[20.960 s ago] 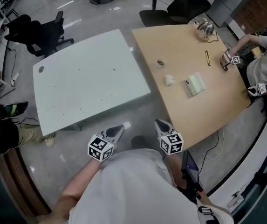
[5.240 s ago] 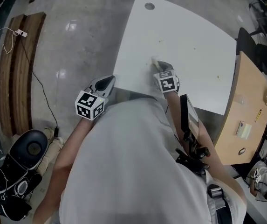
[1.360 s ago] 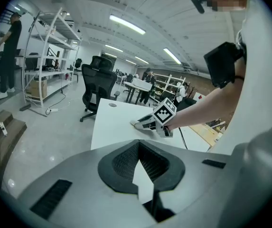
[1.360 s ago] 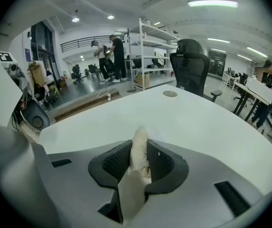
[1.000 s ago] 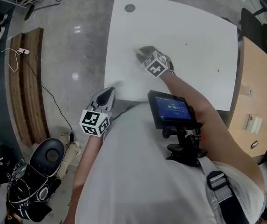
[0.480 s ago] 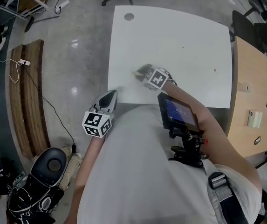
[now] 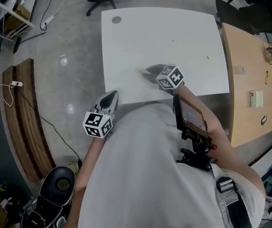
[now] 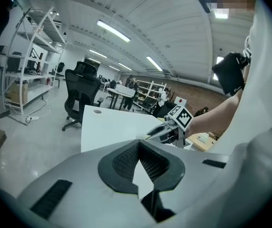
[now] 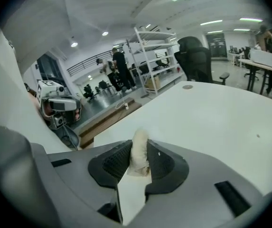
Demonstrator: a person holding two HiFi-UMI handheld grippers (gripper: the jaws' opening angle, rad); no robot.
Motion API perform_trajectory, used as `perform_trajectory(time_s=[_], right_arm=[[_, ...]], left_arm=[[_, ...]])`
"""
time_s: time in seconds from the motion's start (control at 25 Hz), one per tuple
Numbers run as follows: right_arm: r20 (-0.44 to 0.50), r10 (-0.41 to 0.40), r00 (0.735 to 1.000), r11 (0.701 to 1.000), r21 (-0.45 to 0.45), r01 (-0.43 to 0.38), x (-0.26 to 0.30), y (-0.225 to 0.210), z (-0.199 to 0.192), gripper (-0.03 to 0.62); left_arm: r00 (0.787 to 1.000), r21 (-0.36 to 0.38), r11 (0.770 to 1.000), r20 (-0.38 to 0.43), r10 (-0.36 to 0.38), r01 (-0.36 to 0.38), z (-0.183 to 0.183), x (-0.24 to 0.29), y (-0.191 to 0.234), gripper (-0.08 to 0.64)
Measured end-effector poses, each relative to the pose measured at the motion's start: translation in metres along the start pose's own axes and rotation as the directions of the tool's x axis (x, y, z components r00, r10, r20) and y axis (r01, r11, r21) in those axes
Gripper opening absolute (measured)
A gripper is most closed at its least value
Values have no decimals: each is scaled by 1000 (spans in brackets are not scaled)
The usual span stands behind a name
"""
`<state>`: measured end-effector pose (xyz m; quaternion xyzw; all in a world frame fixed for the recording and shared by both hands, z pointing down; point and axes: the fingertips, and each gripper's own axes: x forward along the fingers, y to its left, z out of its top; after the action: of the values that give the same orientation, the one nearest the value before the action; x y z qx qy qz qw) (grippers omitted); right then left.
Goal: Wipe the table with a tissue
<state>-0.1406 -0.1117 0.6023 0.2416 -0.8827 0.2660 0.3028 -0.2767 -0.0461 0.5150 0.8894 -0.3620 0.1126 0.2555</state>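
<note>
1. Our right gripper [image 7: 151, 71] reaches over the near part of the white table [image 7: 173, 27]. Its marker cube [image 7: 170, 77] sits behind the jaws, toward us.
2. Its jaws are clamped on a small wad of white tissue [image 9: 139, 153]. The wad stands upright between the two dark pads and pokes out just past their tips.
3. The tissue hangs directly above the table top ahead of the right gripper. We cannot tell whether it actually presses on the surface.
4. Our left gripper [image 7: 112, 96] is held off the near edge of the table, to the left of the right gripper and well apart from it. Its tips point toward the table's near left corner.
5. The left jaws meet at their tips and nothing is gripped between them. Only the white table top shows through the gap behind the tips.
6. Far beyond both grippers, at the table's far left corner, there is a round cable hole [image 7: 116, 19].
7. To the right of the right gripper stands a wooden table [image 7: 240, 94], just beside the white one.
8. A small screen [image 7: 191, 116] rides on the right forearm behind the right gripper.
</note>
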Motion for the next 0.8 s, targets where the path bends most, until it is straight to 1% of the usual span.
perform_trajectory(time_s=[0.12, 0.28, 0.4, 0.56, 0.68, 0.8], right_arm=[[29, -109, 994, 993, 42, 108, -21, -9, -10, 97], [21, -206, 978, 976, 78, 203, -44, -13, -37, 97], [46, -233, 971, 969, 101, 227, -48, -16, -39, 97], [79, -286, 955, 954, 118, 276, -73, -39, -44, 97], [122, -315, 941, 945, 131, 300, -85, -56, -40, 97], [137, -304, 943, 950, 117, 289, -90, -68, -37, 97]], left_arm=[[999, 12, 999, -16, -52, 52, -5, 7, -7, 4], [991, 33, 991, -43, -130, 131, -10, 21, -19, 5], [986, 61, 985, -63, -156, 160, -7, 28, -18, 5], [980, 77, 979, -79, -182, 188, -7, 51, -35, 5], [979, 83, 979, -95, -178, 186, -7, 67, -44, 5], [982, 85, 982, -102, -162, 171, -2, 83, -53, 5]])
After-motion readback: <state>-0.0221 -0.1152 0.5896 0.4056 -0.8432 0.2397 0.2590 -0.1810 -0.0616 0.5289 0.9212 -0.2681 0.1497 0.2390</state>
